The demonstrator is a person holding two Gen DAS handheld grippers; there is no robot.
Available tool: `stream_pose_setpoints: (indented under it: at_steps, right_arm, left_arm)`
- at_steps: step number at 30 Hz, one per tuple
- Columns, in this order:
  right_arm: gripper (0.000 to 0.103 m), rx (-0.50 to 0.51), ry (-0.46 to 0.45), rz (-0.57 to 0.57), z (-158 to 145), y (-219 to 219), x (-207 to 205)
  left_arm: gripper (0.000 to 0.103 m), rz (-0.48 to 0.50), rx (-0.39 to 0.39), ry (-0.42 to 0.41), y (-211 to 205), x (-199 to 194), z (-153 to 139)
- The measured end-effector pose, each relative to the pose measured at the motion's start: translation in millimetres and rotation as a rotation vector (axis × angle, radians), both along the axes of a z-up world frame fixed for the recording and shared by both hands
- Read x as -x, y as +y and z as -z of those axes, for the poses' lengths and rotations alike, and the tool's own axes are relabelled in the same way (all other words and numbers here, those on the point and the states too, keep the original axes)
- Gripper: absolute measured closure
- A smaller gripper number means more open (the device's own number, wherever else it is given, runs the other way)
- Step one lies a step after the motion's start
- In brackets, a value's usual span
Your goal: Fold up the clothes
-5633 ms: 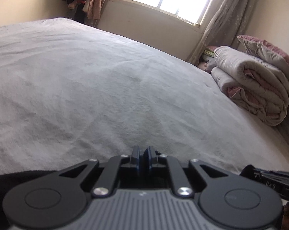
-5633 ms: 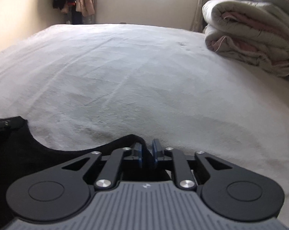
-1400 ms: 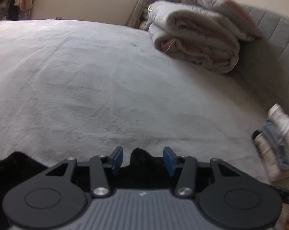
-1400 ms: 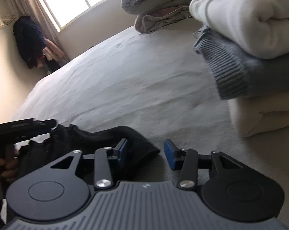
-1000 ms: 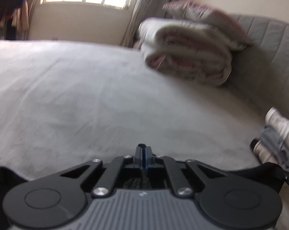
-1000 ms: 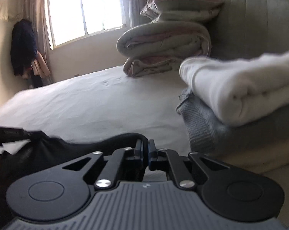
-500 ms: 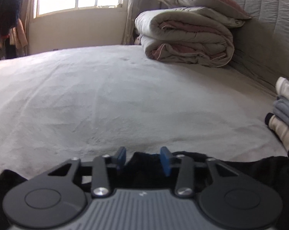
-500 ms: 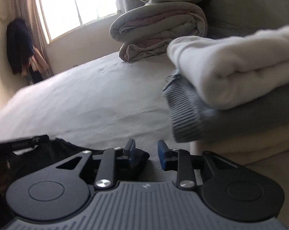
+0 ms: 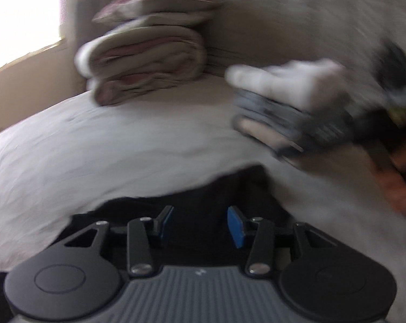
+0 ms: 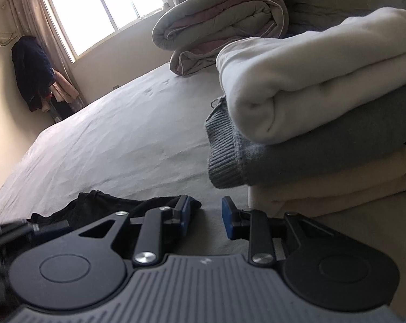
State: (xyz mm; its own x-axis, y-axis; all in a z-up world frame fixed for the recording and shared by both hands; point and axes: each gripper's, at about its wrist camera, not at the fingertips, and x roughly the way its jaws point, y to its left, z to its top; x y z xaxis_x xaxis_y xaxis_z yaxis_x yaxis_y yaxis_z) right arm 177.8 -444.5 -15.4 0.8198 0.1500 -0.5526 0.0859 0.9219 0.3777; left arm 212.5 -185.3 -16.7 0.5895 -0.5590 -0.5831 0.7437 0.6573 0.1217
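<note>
Your left tongs (image 9: 200,222) stand wide open with nothing between the blue tips, and the black garment (image 9: 208,196) lies right under and just ahead of them on the bed (image 9: 95,148). That view is smeared with motion, so take its edges loosely. Your right tongs (image 10: 204,216) are parted too, a little less, and grip nothing: the black cloth's end sits at the left tip, touching or just shy of it, I cannot tell which, with bare sheet between the tips.

Out past the right tongs, ahead and to the right, stands the pile of folded clothes (image 10: 324,123): white on top, grey knit in the middle, cream at the bottom. Further ahead is the rolled duvet (image 10: 224,18).

The garment looks bunched, not flat, so whether you are gathering it for another fold or have just let it down, I cannot settle. If you take hold, catch a true edge, one layer deep, both tongs level, and keep the cloth off that pile.
</note>
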Motion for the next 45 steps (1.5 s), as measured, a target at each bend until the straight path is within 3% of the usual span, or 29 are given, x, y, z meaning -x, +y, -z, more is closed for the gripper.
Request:
stream_pose_setpoints:
  at_steps: [6, 9, 12, 19, 25, 29, 33, 35, 40, 45]
  right_arm:
    - [0.069, -0.035, -0.015, 0.001, -1, -6, 0]
    - [0.068, -0.053, -0.029, 0.001, -2, -10, 1]
    - [0.067, -0.079, -0.045, -0.001, -2, -13, 4]
    - [0.067, -0.098, -0.057, 0.004, -5, -16, 7]
    - [0.066, -0.102, -0.063, 0.013, -5, -17, 9]
    - [0.066, -0.111, -0.068, 0.024, -5, -21, 10]
    - [0.066, -0.126, -0.069, 0.035, -3, -24, 15]
    - [0.065, -0.129, -0.068, 0.033, -2, -24, 15]
    - [0.065, -0.132, -0.065, 0.01, -3, -20, 12]
    - [0.065, -0.056, -0.028, -0.027, 2, 2, -1]
  left_arm:
    - [0.054, 0.12, -0.181, -0.048, -28, 27, 14]
    - [0.055, 0.098, -0.245, -0.103, -38, 32, 23]
    - [0.064, 0.069, -0.303, -0.144, -50, 31, 30]
    - [0.077, 0.009, -0.337, -0.229, -69, 33, 32]
    - [0.084, 0.022, -0.281, -0.216, -83, 29, 31]
    - [0.09, 0.021, -0.196, -0.147, -89, 24, 28]
    - [0.089, 0.102, 0.026, 0.113, -78, 11, 20]
    - [0.087, 0.145, 0.103, 0.203, -72, 8, 17]
    - [0.065, 0.138, 0.194, 0.224, -48, -1, 3]
    - [0.064, -0.045, 0.164, 0.131, -15, -25, -7]
